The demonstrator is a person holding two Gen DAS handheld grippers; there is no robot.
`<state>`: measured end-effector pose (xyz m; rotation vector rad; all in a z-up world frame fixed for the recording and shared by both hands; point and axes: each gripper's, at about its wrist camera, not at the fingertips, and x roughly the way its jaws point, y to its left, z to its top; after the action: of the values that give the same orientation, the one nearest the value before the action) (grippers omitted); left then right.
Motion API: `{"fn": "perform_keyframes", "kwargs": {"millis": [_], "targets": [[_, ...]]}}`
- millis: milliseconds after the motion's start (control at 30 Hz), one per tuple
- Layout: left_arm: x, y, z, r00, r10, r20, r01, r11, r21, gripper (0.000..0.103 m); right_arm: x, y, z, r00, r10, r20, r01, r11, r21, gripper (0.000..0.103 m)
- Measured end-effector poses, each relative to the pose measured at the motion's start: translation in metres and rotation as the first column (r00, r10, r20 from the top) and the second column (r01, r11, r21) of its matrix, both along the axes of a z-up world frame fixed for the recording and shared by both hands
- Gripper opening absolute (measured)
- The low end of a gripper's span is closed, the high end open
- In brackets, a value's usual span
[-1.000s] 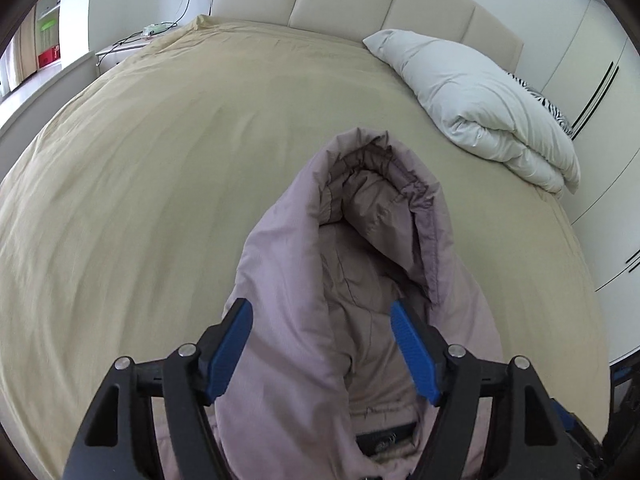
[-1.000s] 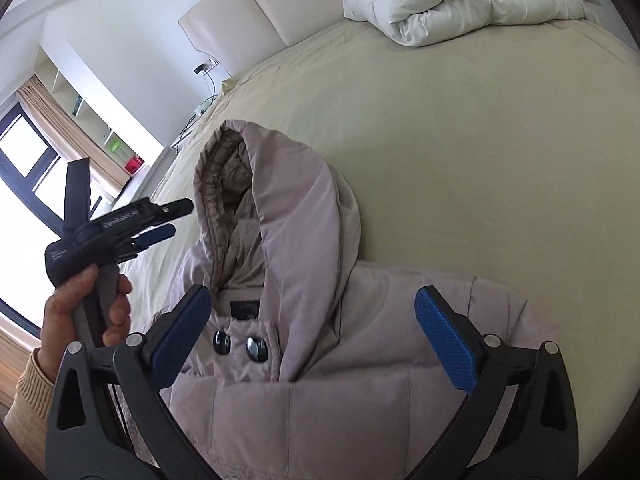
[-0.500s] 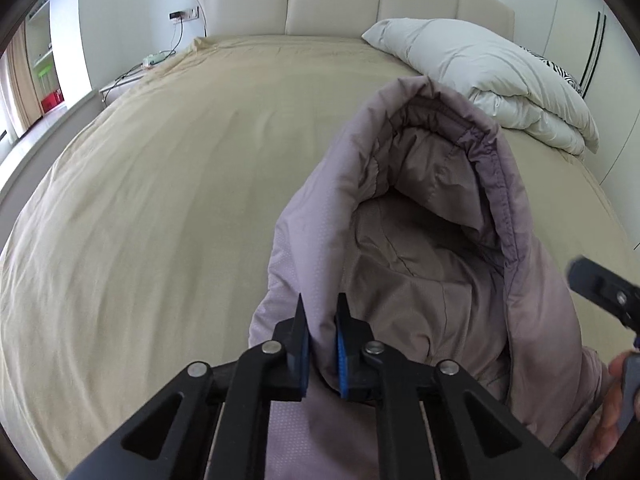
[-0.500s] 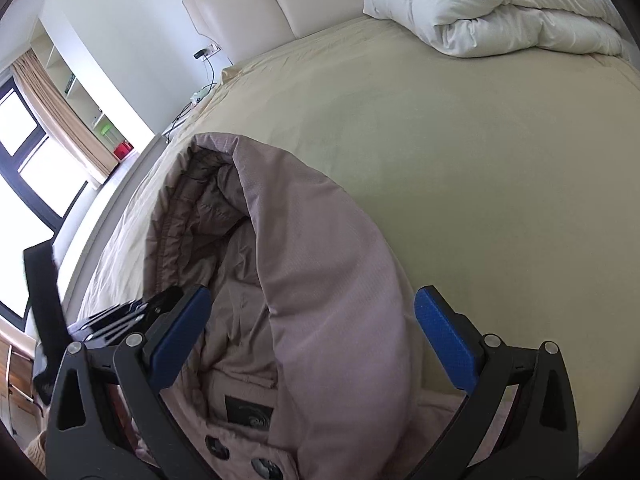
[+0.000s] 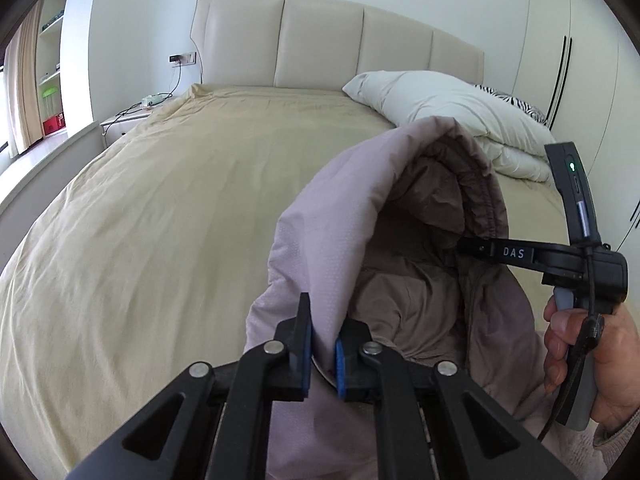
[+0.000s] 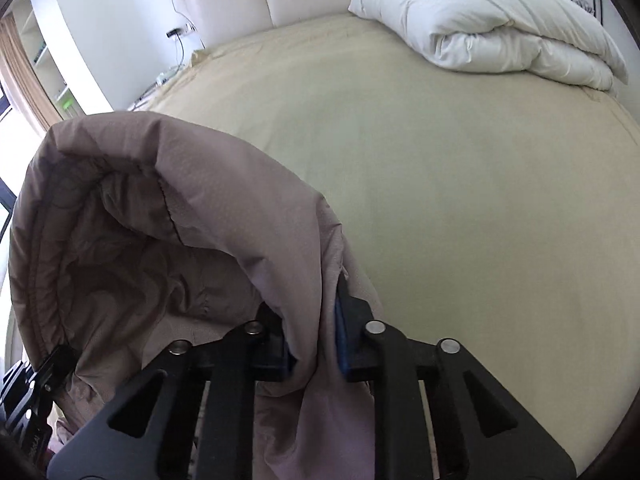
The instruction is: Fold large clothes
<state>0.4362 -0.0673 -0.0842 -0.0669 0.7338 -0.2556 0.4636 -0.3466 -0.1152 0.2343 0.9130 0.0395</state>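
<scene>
A mauve hooded puffer jacket (image 5: 360,216) hangs lifted above the beige bed (image 5: 160,200), its hood open and upright. My left gripper (image 5: 323,344) is shut on the jacket's fabric at the left base of the hood. My right gripper (image 6: 314,344) is shut on the jacket (image 6: 224,200) at the right base of the hood; it also shows in the left wrist view (image 5: 520,254), held by a hand. The jacket's body below the grippers is hidden.
A folded white duvet (image 5: 452,120) lies at the bed's far right by the padded headboard (image 5: 320,40); it also shows in the right wrist view (image 6: 500,28). A nightstand with cables (image 5: 132,118) stands far left. White wardrobe doors (image 5: 580,80) stand at the right.
Both grippers were open over the flat jacket; the left shut first, then the right, each on the fabric beside the hood. The hood has risen off the bed.
</scene>
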Motion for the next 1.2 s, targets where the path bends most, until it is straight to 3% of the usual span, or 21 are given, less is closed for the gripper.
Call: {"fn": "perform_keyframes", "kwargs": {"millis": [100,233,333,433,633,700,767,833,933,1033,1133,1200], "targets": [[-0.033,0.009,0.015,0.999,0.002,0.040,0.001,0.998,-0.062,0.010,-0.045,-0.019,0.029,0.994,-0.014,0.110,0.005,0.997,0.079,0.012],[-0.091,0.023,0.032,0.997,0.000,0.074,0.011,0.989,-0.147,0.009,-0.142,-0.022,0.068,0.963,-0.002,0.268,-0.019,0.997,0.074,0.012],[-0.144,0.036,0.035,0.997,-0.004,0.072,0.018,0.980,-0.199,0.009,-0.222,-0.013,0.070,0.948,0.042,0.314,-0.059,0.997,0.046,0.012],[-0.195,0.049,0.025,1.000,-0.001,0.025,0.007,0.975,-0.222,0.011,-0.289,-0.003,0.047,0.959,0.063,0.275,-0.071,0.997,0.018,0.015],[-0.277,0.069,-0.023,0.982,-0.059,-0.181,0.011,0.967,-0.254,0.012,-0.377,0.001,-0.015,0.991,0.065,0.119,-0.071,0.996,0.045,0.021],[-0.297,0.080,-0.024,0.979,-0.052,-0.199,-0.003,0.964,-0.266,0.016,-0.395,-0.004,-0.027,0.996,0.046,0.077,-0.050,0.997,0.052,0.027],[-0.308,0.090,-0.015,0.982,-0.037,-0.183,-0.013,0.964,-0.267,0.016,-0.411,-0.017,-0.029,0.998,0.019,0.065,-0.026,0.993,0.116,0.033],[-0.309,0.093,0.007,0.991,-0.034,-0.129,-0.002,0.963,-0.269,0.016,-0.422,-0.033,-0.019,0.995,-0.030,0.094,0.013,0.983,0.181,0.069],[-0.298,0.089,0.047,0.998,-0.052,-0.020,0.045,0.962,-0.270,0.024,-0.443,-0.032,0.010,0.981,-0.057,0.186,0.015,0.976,0.217,0.070],[-0.281,0.066,0.078,0.994,-0.078,0.076,0.094,0.966,-0.239,0.027,-0.427,-0.016,0.055,0.962,-0.021,0.272,-0.016,0.991,0.133,0.070],[-0.253,0.039,0.080,0.990,-0.123,0.063,0.134,0.965,-0.227,0.027,-0.389,0.005,0.088,0.946,0.054,0.319,-0.078,0.995,0.062,0.070],[-0.236,0.016,0.067,0.989,-0.139,0.040,0.144,0.978,-0.153,0.027,-0.360,0.021,0.094,0.943,0.092,0.320,-0.089,0.996,-0.024,0.070]]}}
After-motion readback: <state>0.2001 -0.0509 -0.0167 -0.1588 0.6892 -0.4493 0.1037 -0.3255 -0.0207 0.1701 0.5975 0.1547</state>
